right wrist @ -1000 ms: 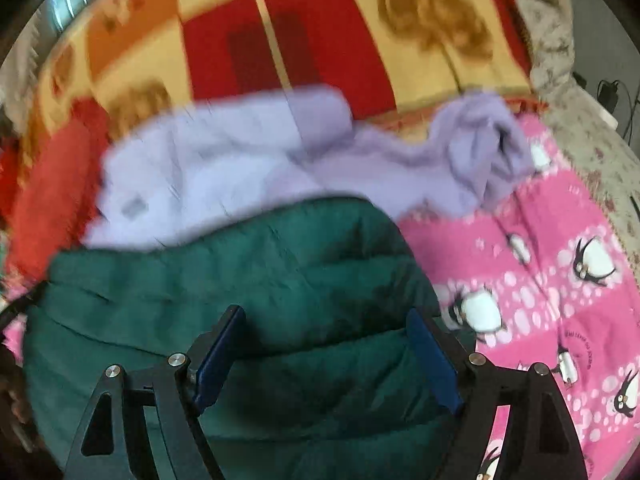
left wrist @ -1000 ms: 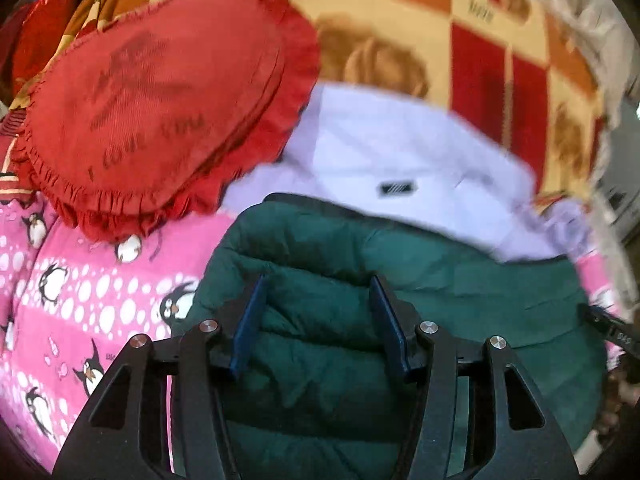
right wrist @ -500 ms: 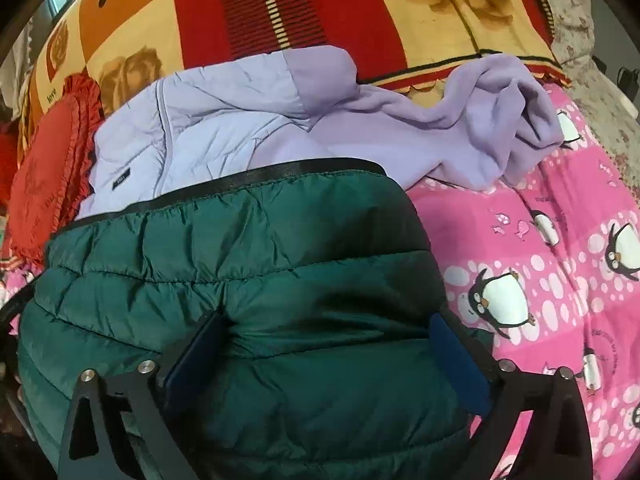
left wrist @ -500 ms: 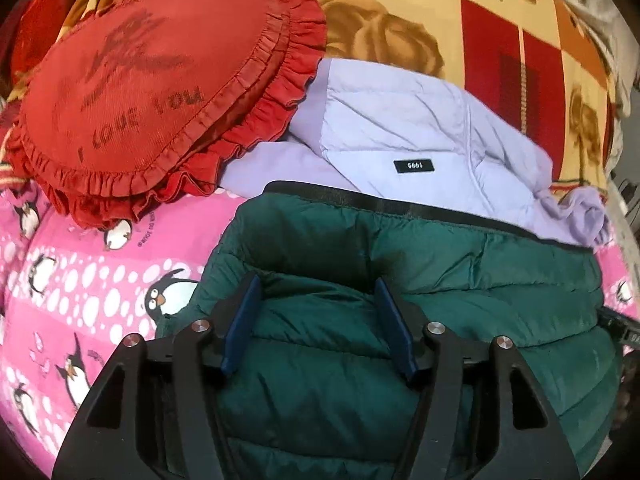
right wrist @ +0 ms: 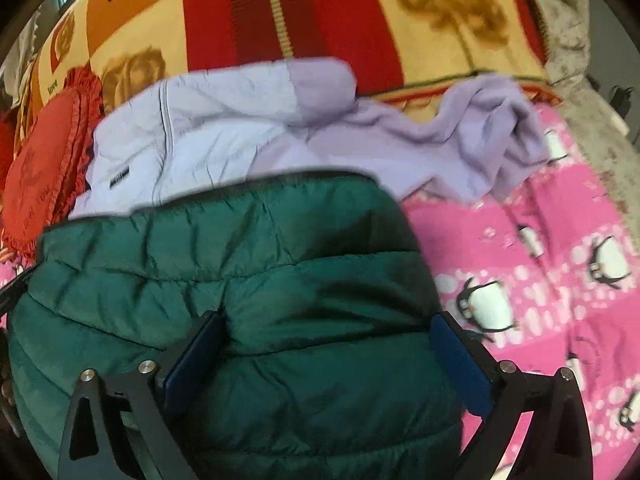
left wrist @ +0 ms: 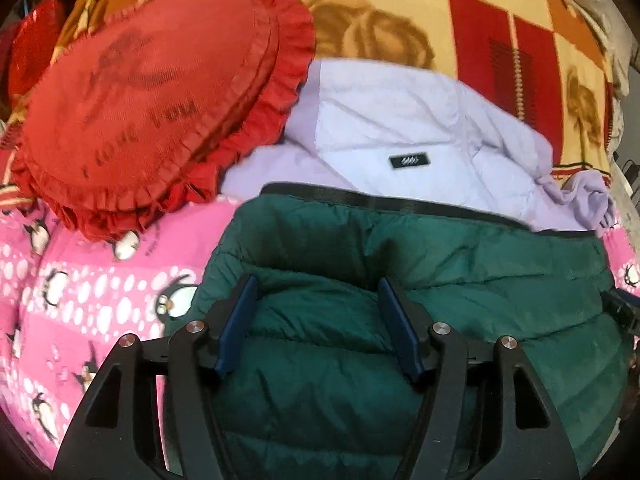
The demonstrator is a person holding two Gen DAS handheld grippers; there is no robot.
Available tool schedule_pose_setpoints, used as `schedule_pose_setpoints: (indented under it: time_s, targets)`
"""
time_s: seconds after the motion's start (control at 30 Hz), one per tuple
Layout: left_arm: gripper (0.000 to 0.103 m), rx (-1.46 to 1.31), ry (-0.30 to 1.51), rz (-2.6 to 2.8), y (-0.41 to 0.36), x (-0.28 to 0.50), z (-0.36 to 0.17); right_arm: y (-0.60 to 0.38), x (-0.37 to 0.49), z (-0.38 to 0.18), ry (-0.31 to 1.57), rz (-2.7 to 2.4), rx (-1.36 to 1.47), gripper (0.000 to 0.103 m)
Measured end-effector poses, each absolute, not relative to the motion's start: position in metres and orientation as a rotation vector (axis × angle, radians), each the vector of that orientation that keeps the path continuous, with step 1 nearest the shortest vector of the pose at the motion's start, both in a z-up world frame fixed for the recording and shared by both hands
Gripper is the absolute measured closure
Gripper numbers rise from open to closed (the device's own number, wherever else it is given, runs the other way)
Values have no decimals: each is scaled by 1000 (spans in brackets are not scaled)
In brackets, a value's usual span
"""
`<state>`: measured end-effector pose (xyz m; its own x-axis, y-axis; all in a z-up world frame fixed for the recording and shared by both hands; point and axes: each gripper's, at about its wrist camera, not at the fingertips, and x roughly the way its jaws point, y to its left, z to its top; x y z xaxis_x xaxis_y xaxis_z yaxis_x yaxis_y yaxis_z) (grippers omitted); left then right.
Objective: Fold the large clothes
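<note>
- Here, at far left of the left wrist view, a red frilled cushion [left wrist: 148,120] lies on the bed, its lower edge over the pink penguin-print blanket [left wrist: 92,304]; printed lettering on its face is too blurred to read with certainty.
- Behind it, a checked red, orange and cream blanket [left wrist: 500,48] with the word "love" covers the far side of the bed.
- Centre: a lilac jacket [left wrist: 400,128] with a small dark label lies crumpled between the checked blanket and the green jacket, touching the cushion's frill at its left.
- Foreground: the dark green quilted jacket [left wrist: 400,280] lies bunched on the pink blanket, its black-trimmed edge against the lilac jacket.
- The left gripper [left wrist: 318,328] hovers over the green jacket; its jaws are opening, blue pads apart, with a ridge of green quilting between them but apparently not pinched.
- In the right wrist view, the right gripper [right wrist: 324,364] stands over the same green jacket [right wrist: 240,260]; its jaws are spread wide, a broad fold of fabric lying between the pads without being clamped.
- At right, a sleeve of the lilac jacket [right wrist: 460,140] trails onto the pink penguin-print blanket [right wrist: 540,280].
</note>
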<state>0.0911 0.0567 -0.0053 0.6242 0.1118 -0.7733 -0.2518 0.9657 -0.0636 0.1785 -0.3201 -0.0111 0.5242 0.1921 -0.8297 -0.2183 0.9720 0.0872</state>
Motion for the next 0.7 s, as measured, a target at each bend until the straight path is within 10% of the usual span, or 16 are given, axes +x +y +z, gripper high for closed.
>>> schedule_pose_setpoints:
  time_s: [0.7]
  targets:
    - [24,-117,854,104,11,36,8,-283,92,4,906,373,-82,0]
